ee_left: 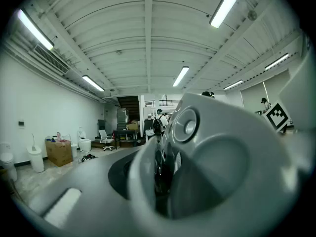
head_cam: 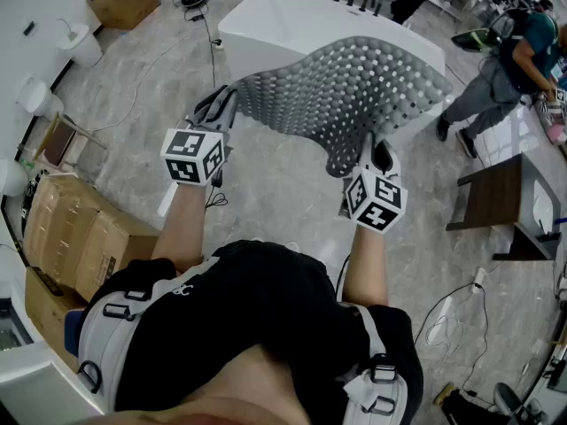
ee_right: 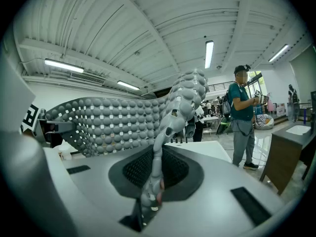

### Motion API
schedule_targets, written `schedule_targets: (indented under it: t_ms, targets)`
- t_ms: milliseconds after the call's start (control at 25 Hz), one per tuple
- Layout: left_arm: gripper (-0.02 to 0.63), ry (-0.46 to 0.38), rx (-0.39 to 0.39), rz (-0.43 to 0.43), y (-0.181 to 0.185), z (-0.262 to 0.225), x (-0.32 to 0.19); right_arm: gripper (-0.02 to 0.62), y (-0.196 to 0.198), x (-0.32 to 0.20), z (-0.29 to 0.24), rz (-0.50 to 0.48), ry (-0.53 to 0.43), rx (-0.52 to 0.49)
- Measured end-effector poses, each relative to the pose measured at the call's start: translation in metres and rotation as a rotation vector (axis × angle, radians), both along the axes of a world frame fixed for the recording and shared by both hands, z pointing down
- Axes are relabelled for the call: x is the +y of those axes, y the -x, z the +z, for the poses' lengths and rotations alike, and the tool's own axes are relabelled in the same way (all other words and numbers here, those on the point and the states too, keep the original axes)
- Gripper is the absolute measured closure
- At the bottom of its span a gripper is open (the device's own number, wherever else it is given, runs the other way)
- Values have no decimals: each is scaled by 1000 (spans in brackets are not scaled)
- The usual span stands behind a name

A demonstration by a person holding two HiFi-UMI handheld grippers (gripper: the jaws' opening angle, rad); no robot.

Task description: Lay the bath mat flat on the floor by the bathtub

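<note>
A grey bath mat (head_cam: 354, 91), studded with round bumps and holes, hangs in the air between both grippers, bowed upward above the marble floor (head_cam: 266, 184). Just behind it stands the white bathtub (head_cam: 283, 16). My left gripper (head_cam: 220, 106) is shut on the mat's left near corner, and my right gripper (head_cam: 372, 153) is shut on its right near corner. In the left gripper view the mat (ee_left: 212, 147) fills most of the picture, pinched in the left gripper (ee_left: 160, 181). In the right gripper view the mat's edge (ee_right: 168, 117) rises from the right gripper (ee_right: 148, 201).
Cardboard boxes (head_cam: 71, 237) are stacked at the left, with another box (head_cam: 124, 3) at the far left. A dark wooden table (head_cam: 496, 202) stands at the right, and a person (head_cam: 505, 69) walks behind it. Cables (head_cam: 452, 317) trail over the floor.
</note>
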State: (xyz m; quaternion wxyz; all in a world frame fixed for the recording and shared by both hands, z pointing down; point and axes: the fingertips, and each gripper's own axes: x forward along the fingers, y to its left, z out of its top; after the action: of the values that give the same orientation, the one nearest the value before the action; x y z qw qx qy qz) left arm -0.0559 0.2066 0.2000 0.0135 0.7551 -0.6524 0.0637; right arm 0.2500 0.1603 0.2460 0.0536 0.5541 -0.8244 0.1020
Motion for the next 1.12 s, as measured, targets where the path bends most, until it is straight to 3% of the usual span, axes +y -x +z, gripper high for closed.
schedule_targets:
  t_ms: [240,520,1120]
  targets:
    - [531,-37,-30,-3,-2,-9,-6,558,5,-2,-5,-11,-26,-1]
    - [528,-14,-19,9,0,1,-5,558,10,2,-4,-6,-33,22]
    - [526,-2,1,26,57,20,10,558,62,25,4,28,-43,34]
